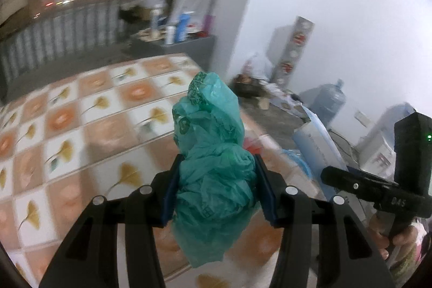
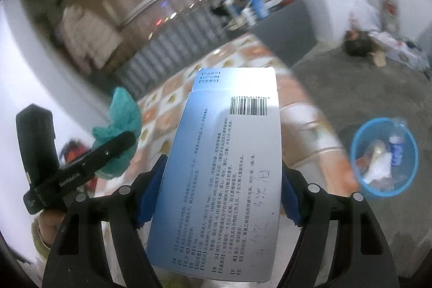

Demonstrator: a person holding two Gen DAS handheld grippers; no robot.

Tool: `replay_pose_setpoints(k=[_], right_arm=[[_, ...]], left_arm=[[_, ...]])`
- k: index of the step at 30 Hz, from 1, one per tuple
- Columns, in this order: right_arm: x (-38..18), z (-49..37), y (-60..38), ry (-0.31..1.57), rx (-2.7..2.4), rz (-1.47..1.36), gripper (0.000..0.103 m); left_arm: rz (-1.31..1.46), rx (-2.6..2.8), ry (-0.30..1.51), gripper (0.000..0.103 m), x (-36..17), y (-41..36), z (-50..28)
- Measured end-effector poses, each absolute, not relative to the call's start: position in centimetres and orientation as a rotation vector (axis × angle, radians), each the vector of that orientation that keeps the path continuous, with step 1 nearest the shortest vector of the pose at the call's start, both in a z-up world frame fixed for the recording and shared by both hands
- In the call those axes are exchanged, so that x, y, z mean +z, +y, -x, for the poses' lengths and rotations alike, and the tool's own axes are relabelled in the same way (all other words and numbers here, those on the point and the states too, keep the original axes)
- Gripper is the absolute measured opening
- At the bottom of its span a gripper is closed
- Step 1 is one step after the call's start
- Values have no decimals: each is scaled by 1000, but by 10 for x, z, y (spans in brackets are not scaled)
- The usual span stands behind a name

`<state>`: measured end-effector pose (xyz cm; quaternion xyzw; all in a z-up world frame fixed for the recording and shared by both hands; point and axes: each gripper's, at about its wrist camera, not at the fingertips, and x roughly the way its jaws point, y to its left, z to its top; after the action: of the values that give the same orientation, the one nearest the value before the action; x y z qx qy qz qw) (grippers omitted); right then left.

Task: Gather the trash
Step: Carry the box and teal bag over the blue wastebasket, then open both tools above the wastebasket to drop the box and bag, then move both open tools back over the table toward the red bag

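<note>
- Between the blue pads of my left hand-held gripper [image 1: 216, 188] sits a crumpled green plastic bag [image 1: 213, 153], pinched around its middle, with loose plastic hanging below and puffing up above the fingers.
- Ahead of my right hand-held gripper [image 2: 221, 190], clamped between its pads, a flat blue-and-white medicine box [image 2: 224, 161] stands on end, barcode side facing the camera.
- Both loads hang over the tiled-pattern tabletop [image 1: 81, 126]; neither touches it.
- Down and to the right of my right hand-held gripper, on the grey floor [image 2: 351, 88], stands the blue bin [image 2: 359, 177], already holding some rubbish.
- To do this well, I judge the box should go first: carry it right until it hangs squarely above the bin's mouth, lower it, then let go.
- The bag is light and springy, so I would keep the squeeze firm and release it low inside the rim, or it may drift out.
- My two tools are close; I should move them one at a time.
</note>
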<state>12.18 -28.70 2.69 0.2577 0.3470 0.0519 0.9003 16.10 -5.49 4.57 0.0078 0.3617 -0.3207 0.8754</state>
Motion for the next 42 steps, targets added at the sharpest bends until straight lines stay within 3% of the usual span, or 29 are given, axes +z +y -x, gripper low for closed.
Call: replay_pose_setpoints(k=[9,18,22,24,25,26,27,32,42], right_arm=[[-13,-60,-432,651,-254,-821,70],[-113,-41,-519,717,-426,-1121,71],[-133,-62,-542,705,-442,-1157,72],[-143,-70,-554,690,-462,-1182,74],[-147,-72,-557,691,-479,-1190,80],[-156,-78,-562,709,-499,-1199,90],[-166,-84,-565,738,-520,-1202,91],[-216,-86,-574,850,-582,-1299,91],[-205,-14,-530,815,-620,-1295,91]], left_arm=[[-116,-937,865,50,44,-211,-174],[-270,-1061,1091,50,-22,-374,-195],[-312,-1061,1116,51,-42,-419,-200],[-326,-1047,1107,61,-51,-439,-205],[-331,-1030,1104,81,-57,-448,-209],[-330,-1011,1100,90,-63,-453,-214],[-329,-995,1099,90,-70,-459,-218],[-302,-932,1157,90,-89,-464,-225],[-239,-988,1054,90,-42,-393,-201]])
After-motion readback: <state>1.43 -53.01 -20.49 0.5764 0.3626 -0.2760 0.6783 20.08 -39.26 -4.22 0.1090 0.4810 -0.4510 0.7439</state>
